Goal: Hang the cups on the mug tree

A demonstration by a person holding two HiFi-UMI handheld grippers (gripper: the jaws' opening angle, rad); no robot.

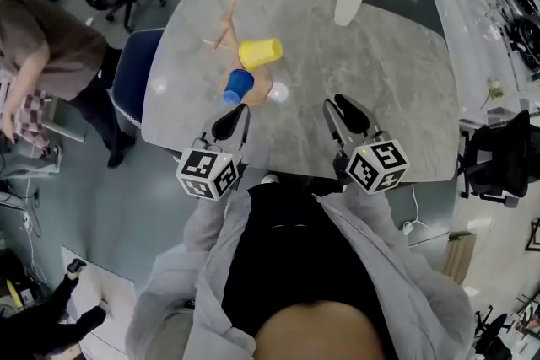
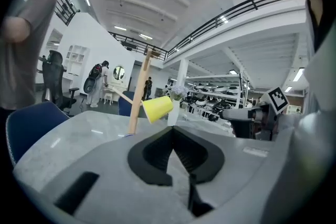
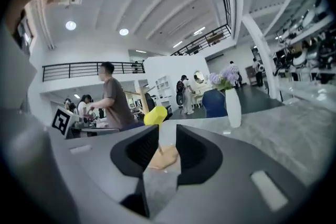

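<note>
The wooden mug tree [image 1: 226, 28] stands on the grey marble table [image 1: 380, 88], left of middle. A yellow cup [image 1: 260, 53] hangs tilted on one of its pegs, and shows as the yellow cup [image 2: 157, 108] and the yellow cup [image 3: 155, 115] in both gripper views. A blue cup [image 1: 239, 86] sits low by the tree's foot; I cannot tell whether it hangs or rests. My left gripper [image 1: 239, 120] hovers at the near edge just short of the blue cup, jaws together and empty. My right gripper [image 1: 342, 115] hovers beside it, jaws narrowly apart with nothing between them.
A white vase [image 1: 348, 4] with lilac flowers stands at the table's far side. A small white round thing [image 1: 278, 93] lies right of the tree's foot. A blue chair [image 1: 131, 76] is at the left edge, and a person [image 1: 42, 55] stands beyond it.
</note>
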